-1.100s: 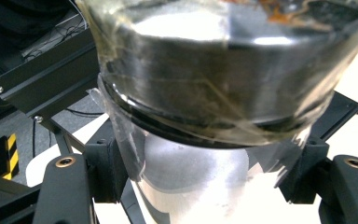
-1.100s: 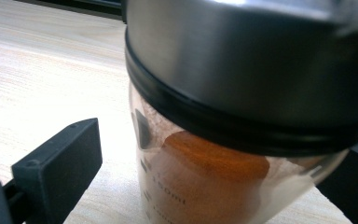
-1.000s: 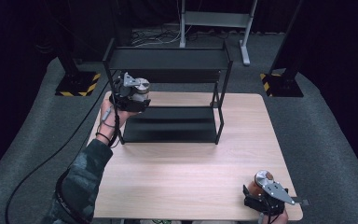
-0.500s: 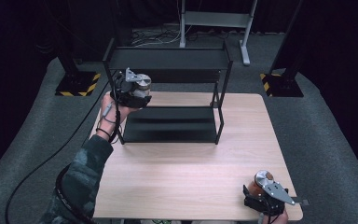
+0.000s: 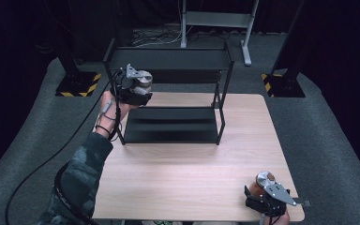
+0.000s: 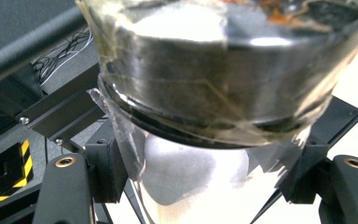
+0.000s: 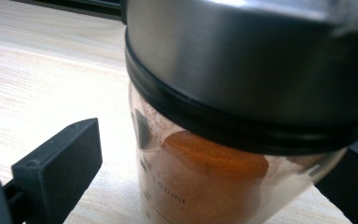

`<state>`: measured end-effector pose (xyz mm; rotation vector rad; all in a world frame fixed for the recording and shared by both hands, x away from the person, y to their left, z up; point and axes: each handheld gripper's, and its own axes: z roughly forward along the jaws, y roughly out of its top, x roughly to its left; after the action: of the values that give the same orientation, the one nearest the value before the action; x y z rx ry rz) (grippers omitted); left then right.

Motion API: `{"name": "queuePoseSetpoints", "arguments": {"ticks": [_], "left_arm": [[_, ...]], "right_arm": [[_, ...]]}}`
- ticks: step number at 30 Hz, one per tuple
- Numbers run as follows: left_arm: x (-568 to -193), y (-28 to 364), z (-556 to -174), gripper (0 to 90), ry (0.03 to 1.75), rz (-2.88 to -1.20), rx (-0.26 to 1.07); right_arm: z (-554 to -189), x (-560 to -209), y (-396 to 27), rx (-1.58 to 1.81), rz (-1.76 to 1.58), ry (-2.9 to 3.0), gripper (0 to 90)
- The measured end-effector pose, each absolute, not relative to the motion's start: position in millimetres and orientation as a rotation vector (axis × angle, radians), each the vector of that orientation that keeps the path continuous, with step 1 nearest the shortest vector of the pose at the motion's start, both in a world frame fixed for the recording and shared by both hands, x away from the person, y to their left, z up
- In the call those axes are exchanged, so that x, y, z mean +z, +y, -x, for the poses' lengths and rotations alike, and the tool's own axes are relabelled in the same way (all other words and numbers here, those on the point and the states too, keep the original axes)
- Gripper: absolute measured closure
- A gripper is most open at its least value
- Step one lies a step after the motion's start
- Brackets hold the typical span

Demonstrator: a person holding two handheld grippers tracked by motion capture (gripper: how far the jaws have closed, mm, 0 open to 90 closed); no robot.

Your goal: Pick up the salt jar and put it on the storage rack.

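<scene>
The left gripper point(image 5: 138, 86), at ten o'clock on the table point(image 5: 187, 187), clamps its jaws on a steel-lidded jar point(image 6: 223, 93) raised beside the black rack point(image 5: 171, 58) at twelve o'clock. The right gripper point(image 5: 267, 197), at five o'clock, straddles a second jar point(image 7: 223, 140) of orange powder standing on the wood; we cannot tell whether its jaws press on the glass.
</scene>
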<state>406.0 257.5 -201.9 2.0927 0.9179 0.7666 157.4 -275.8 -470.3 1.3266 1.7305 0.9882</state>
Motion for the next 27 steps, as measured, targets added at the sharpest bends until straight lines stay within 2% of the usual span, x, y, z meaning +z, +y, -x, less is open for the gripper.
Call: {"name": "queuePoseSetpoints", "arguments": {"ticks": [27], "left_arm": [[-176.3, 250.7, -406.8, 30.8, 0.894, -2.097, 0.788]], "right_arm": [[-157.3, -470.6, -276.5, 0.992, -1.325, 1.730, 0.0]]}}
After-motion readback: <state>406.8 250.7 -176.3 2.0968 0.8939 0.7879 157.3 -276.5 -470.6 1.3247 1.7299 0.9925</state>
